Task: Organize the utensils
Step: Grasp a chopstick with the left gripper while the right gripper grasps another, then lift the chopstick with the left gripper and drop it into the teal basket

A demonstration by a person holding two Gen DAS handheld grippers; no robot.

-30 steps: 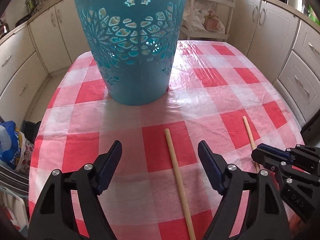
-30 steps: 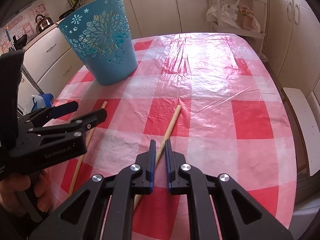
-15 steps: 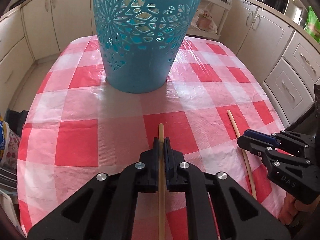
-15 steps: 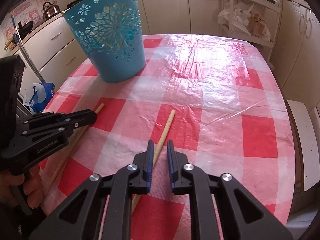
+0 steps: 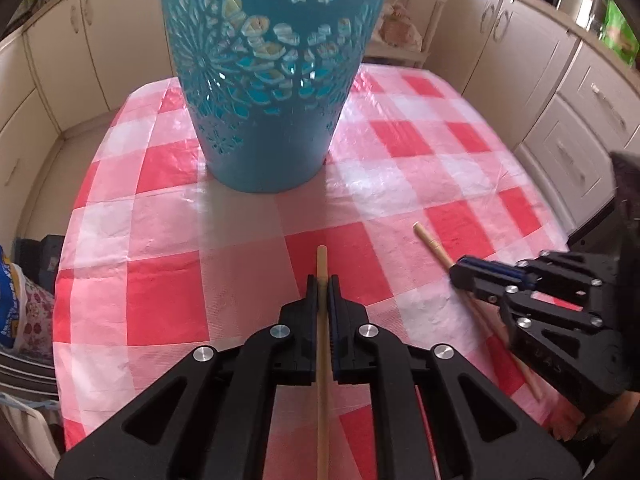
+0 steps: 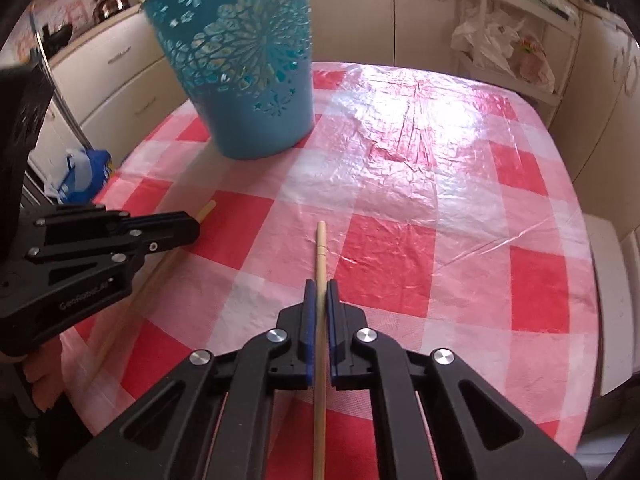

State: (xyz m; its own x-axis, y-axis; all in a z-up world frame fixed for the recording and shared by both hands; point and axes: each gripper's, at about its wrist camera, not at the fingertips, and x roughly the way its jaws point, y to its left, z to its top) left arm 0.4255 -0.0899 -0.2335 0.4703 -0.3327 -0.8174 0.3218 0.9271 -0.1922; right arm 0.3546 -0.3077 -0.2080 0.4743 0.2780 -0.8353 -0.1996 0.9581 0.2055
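My left gripper is shut on a long wooden stick that pokes forward past the fingertips above the checked tablecloth. My right gripper is shut on a second wooden stick in the same way. Each gripper shows in the other's view: the right one with its stick, the left one with its stick's tip. A tall teal cut-out basket stands upright on the table ahead of both, also in the right wrist view.
The table has a red-and-white checked cloth under clear plastic. Cream kitchen cabinets ring the table. A wire rack with bags stands behind it. A blue bag lies on the floor at the left.
Both grippers closed on their sticks: the left from wide open, the right from beside its stick. Both sticks now sit lifted in the jaws, and the basket looms closer.
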